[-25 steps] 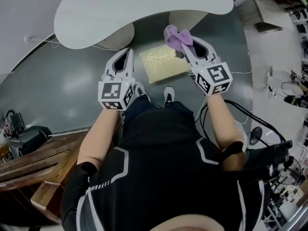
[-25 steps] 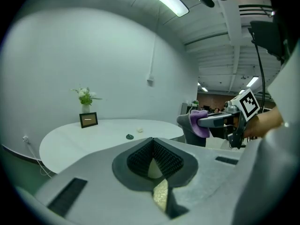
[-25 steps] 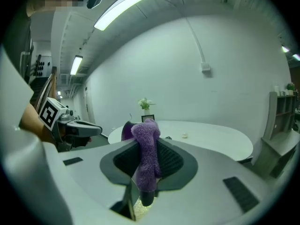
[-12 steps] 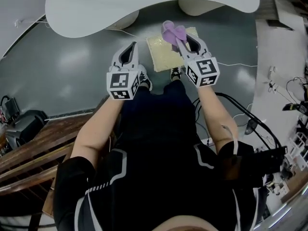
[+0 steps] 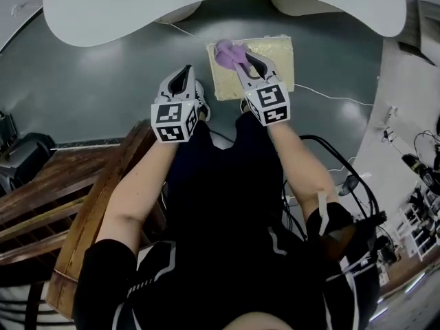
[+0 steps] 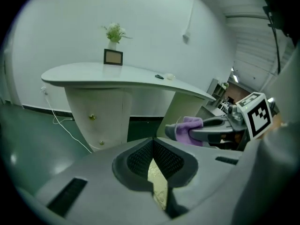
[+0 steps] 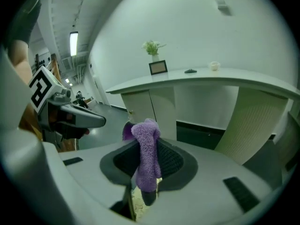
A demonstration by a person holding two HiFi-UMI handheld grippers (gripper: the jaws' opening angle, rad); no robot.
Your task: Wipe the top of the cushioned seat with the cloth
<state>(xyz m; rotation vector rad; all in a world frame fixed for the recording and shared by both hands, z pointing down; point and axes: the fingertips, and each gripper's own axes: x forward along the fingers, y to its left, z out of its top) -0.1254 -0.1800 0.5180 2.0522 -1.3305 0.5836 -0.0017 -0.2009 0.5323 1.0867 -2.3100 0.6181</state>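
The right gripper [image 7: 144, 146] is seen closed on a purple cloth [image 7: 146, 130], which is pinched upright between the ribbed pads with a bunched end standing above the jaw tips. In the head view this gripper [image 5: 237, 59] is held forward over the near left part of the cushioned seat [image 5: 275, 60], and the cloth [image 5: 225, 50] is carried above that corner. Whether the cloth touches the yellowish seat top cannot be told. A strip of the same yellowish fabric is visible below the jaws in the right gripper view.

The left gripper [image 6: 152, 142] is shown closed, its pads meeting at the tips with nothing held between them. In the head view it [image 5: 185, 73] is placed to the left of the seat, over the dark floor [image 5: 103, 81] and apart from the right gripper.

Beyond the seat a white curved surface [image 5: 206, 5] is found, carried on pale rounded pedestals [image 6: 96, 116]. A small plant in a vase [image 6: 114, 32] and a picture frame [image 6: 113, 56] are set on it. A thin cable [image 5: 330, 95] is laid across the floor to the right, and wooden furniture [image 5: 41, 205] is seen at the lower left.
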